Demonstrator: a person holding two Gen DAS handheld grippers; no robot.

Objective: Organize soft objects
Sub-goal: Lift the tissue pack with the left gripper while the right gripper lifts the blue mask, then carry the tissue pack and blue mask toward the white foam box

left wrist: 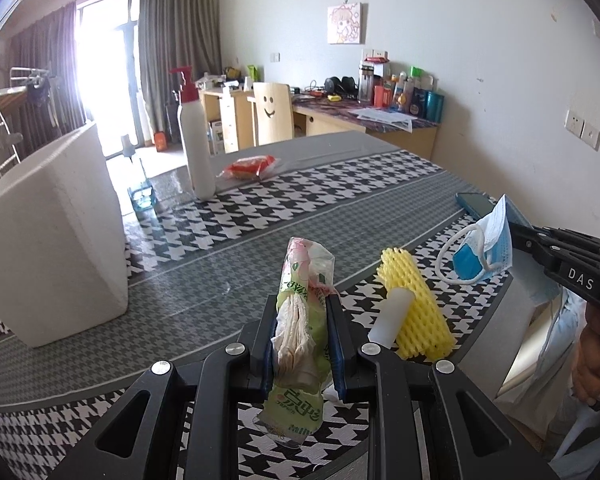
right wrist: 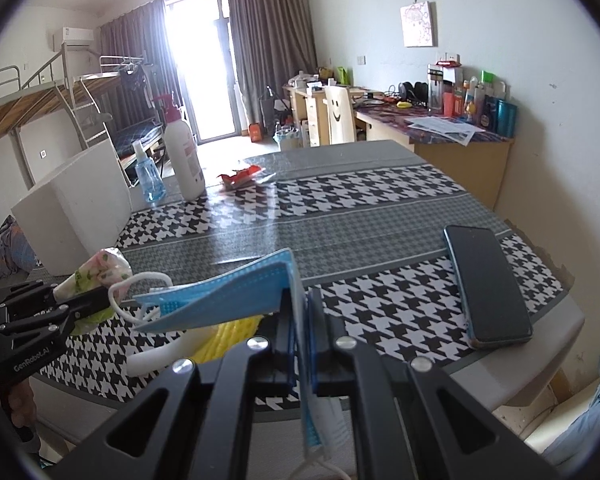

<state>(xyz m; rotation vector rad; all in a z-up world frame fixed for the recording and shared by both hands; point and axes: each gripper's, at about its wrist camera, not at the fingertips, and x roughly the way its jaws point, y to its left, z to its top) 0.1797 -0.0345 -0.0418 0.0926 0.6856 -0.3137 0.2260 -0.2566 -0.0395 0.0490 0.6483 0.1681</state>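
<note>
My left gripper (left wrist: 302,308) is shut on a green tissue pack (left wrist: 304,292), held above the houndstooth table; the pack also shows at the left of the right wrist view (right wrist: 100,268). My right gripper (right wrist: 302,300) is shut on a blue face mask (right wrist: 236,296), which also shows at the right of the left wrist view (left wrist: 484,252). A yellow foam net sleeve (left wrist: 416,300) with a white foam tube (left wrist: 392,316) inside lies on the table between the grippers; in the right wrist view the sleeve (right wrist: 232,332) is partly hidden under the mask.
A white foam box (left wrist: 56,236) stands at the left. A white pump bottle (left wrist: 196,140), a red snack packet (left wrist: 250,168) and a blue spray bottle (right wrist: 148,176) sit at the far side. A dark phone (right wrist: 488,280) lies near the right table edge.
</note>
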